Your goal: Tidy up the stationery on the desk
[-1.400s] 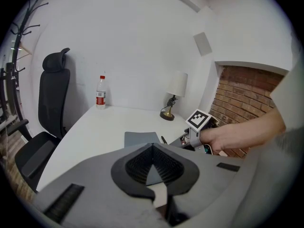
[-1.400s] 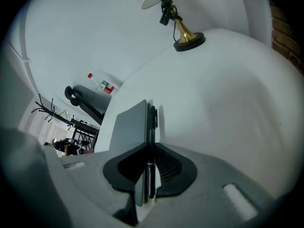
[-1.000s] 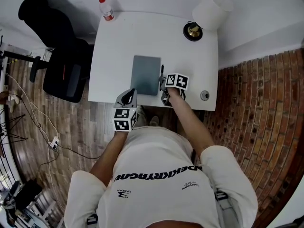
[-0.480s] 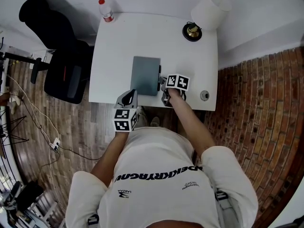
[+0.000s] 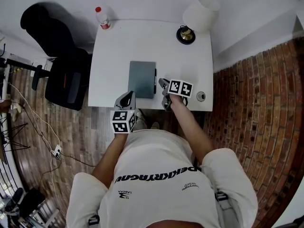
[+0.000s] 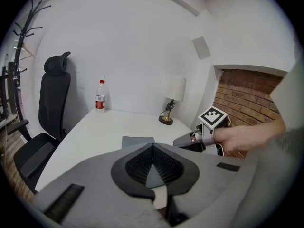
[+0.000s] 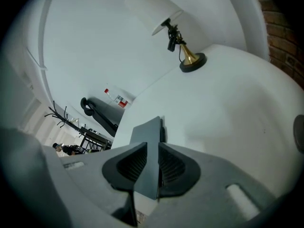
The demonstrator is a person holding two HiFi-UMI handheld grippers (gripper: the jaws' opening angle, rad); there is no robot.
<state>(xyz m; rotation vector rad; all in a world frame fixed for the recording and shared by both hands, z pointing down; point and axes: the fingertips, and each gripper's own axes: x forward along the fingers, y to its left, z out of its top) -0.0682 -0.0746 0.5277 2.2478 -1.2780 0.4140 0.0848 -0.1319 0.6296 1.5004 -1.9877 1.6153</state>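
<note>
Two items look sorted: pen [image 5: 155,80] lies just beside the right edge of the notebook [image 5: 142,79], mid-desk [image 5: 118,46]. One small round thing [image 5: 201,96] sits alone near the front right corner, probably still to do.

Right gripper [image 7: 153,150]: jaws just been opening, now part open. Nothing is gripped; the notebook only shows through the gap.

Left gripper [image 6: 153,148]: closed, empty, at the desk's front edge.

Lamp [image 5: 198,14] back-R, water bottle [image 5: 101,19] back-L; blk office chair [image 5: 64,77] on left, brick wall [image 5: 251,94] on right.
</note>
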